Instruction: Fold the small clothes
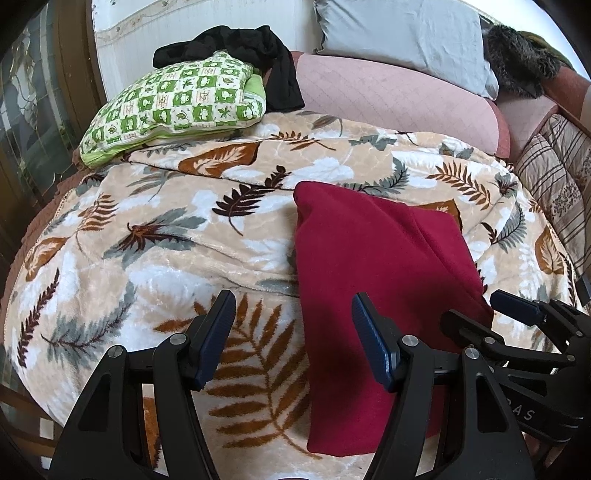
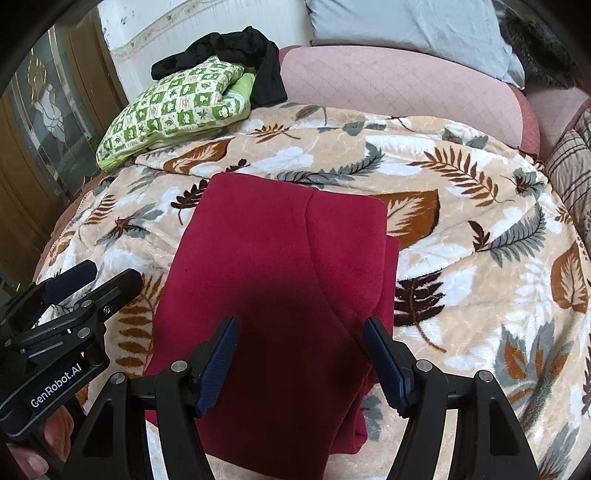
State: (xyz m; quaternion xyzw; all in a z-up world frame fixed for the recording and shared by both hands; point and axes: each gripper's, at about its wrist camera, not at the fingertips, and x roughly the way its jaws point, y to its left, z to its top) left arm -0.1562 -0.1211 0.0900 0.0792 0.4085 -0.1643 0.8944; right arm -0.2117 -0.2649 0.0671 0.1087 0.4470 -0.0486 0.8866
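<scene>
Right wrist view: red garment [image 2: 273, 280] lies folded mid-blanket [image 2: 461, 258], right gripper [image 2: 301, 363] and left gripper [image 1: 293, 338] both spread, empty. Soft, light fleece, likely limp; pinch near corners.

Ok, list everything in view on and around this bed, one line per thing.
red garment: one, dark red, folded, lying on the blanket in front of both grippers
blanket: one, beige with brown, grey and white leaves, spread over the bed
checked pillow: one, green and white, far left on the blanket
black garment: one, black, draped over the checked pillow
bolster cushion: one, pink quilted, at the head of the bed
grey pillow: one, pale grey, behind the bolster
striped cushion: one, brown-striped, right edge
left gripper: black with blue pads, open, empty
right gripper: same, open, above the red garment
</scene>
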